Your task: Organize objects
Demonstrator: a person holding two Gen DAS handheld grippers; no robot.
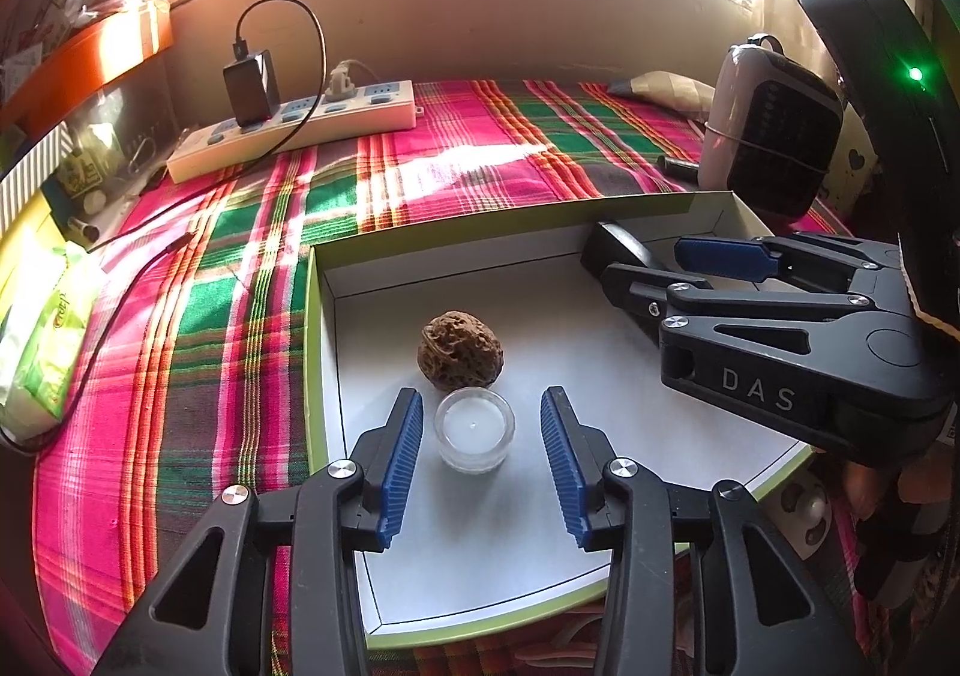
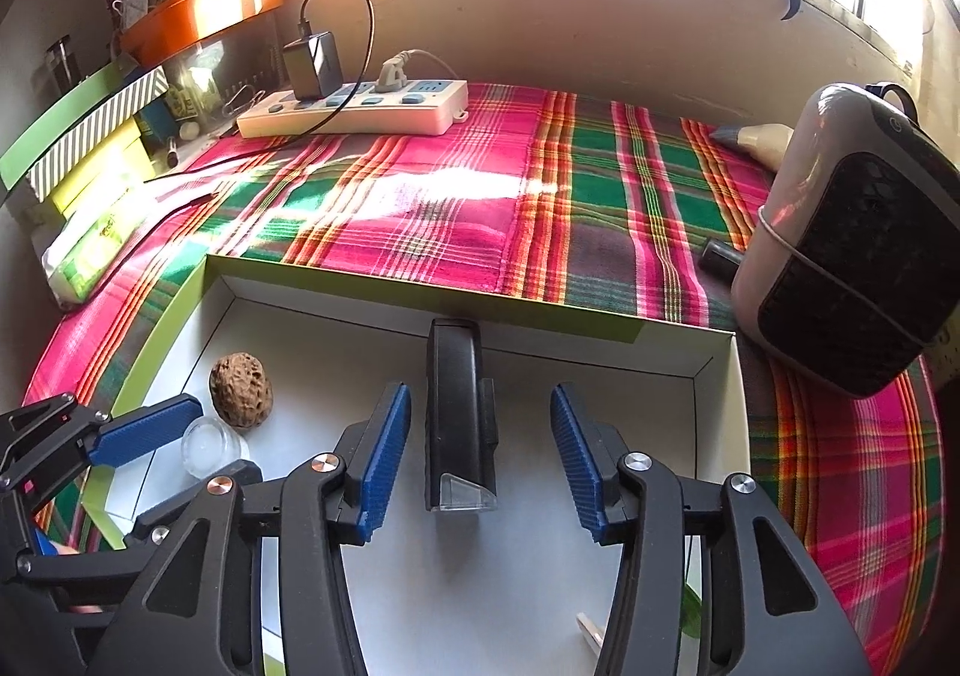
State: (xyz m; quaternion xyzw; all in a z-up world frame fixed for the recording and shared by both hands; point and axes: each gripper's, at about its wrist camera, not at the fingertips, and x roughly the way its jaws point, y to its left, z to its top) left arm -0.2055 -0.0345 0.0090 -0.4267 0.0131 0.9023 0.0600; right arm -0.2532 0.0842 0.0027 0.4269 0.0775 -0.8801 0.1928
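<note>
The left gripper [image 1: 474,460] is spread wide around the candle [image 1: 474,428] in the box [image 1: 312,340], touching nothing, so lift straight up to clear the walnut [image 1: 460,350] just behind. Only the right view shows the right gripper [image 2: 480,460], equally spread, flanking the black flashlight [image 2: 459,418].

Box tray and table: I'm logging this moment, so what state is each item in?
Left gripper: open around the tealight.
Right gripper: open, straddling black device.
Walnut: resting in box tray.
Power strip: charger plugged in.
</note>
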